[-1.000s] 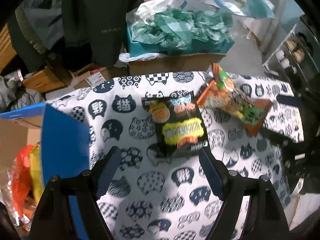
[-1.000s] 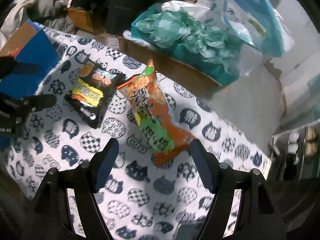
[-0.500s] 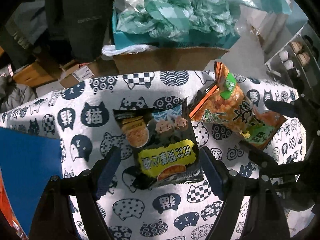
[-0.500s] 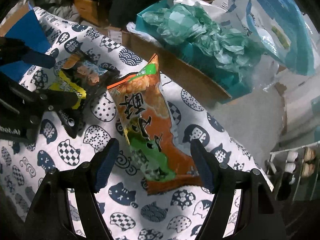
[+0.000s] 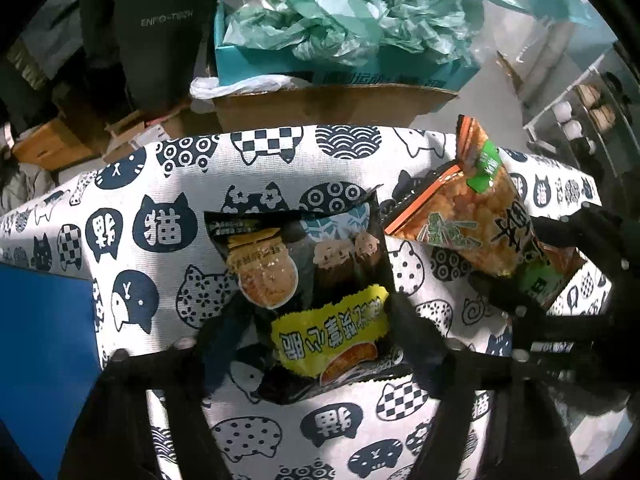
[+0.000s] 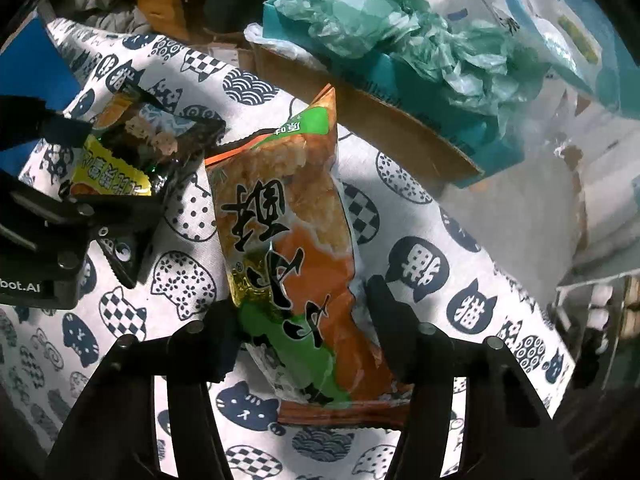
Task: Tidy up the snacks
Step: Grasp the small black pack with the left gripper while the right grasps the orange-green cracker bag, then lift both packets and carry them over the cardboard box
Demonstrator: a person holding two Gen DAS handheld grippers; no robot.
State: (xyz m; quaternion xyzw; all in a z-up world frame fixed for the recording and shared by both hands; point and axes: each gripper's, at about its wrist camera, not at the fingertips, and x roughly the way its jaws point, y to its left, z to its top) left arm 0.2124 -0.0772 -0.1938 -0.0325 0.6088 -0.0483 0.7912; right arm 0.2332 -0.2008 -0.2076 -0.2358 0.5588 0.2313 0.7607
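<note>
i take the black snack bag (image 5: 312,292) as my landmark; it lies flat on the cat-print cloth (image 5: 168,184), its yellow label toward me. my left gripper (image 5: 310,344) straddles the near end of this bag, one finger on each side of it, jaws spread. the fingertips (image 5: 416,344) sit right at the bag's edges; i cannot tell whether they touch it.

just right of the black snack bag, its near corner almost meeting it, lies the orange snack bag (image 6: 292,248), also flat on the cloth, long axis running away from me. my right gripper (image 6: 302,320) straddles its near green part, jaws spread wider than the packet, so nothing is clamped. in the right wrist view the left gripper's black body appears at the left edge, around the black bag's label end.

left of the black snack bag, at the cloth's edge, stands a blue box wall (image 5: 44,344). beyond the black bag, past the far edge of the cloth, a cardboard box (image 5: 328,104) carries a teal box (image 5: 256,60) stuffed with green plastic wrap (image 5: 344,20).
</note>
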